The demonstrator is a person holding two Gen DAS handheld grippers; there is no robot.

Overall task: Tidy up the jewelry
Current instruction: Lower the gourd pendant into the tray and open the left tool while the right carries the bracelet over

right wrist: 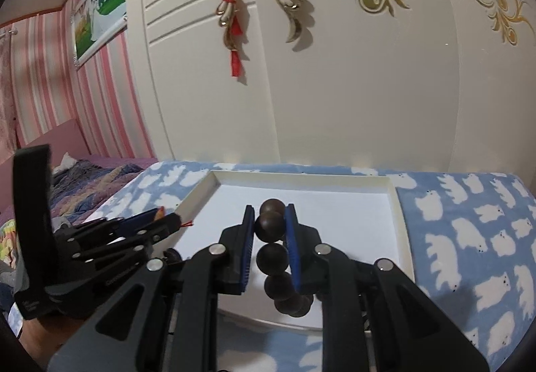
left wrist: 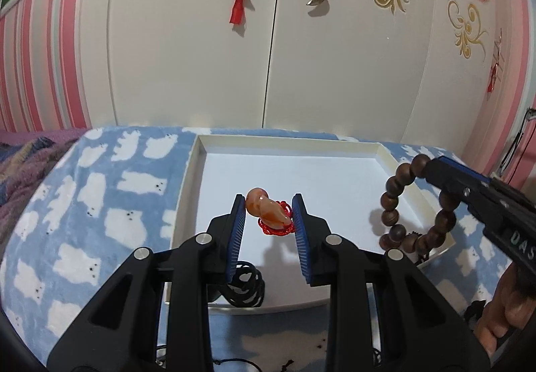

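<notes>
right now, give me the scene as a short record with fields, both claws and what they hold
left claw: shut on orange pendant with red cord, held above the white tray
right claw: shut on wooden bead bracelet, loop hanging below the claw
tray: white, shallow, nothing visibly set down in it
surface: blue blanket with white bears
background: white wardrobe doors

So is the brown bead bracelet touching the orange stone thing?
Apart. In the left wrist view the bead bracelet hangs from the right gripper at the tray's right side, with white tray floor showing between it and the orange pendant.
</notes>
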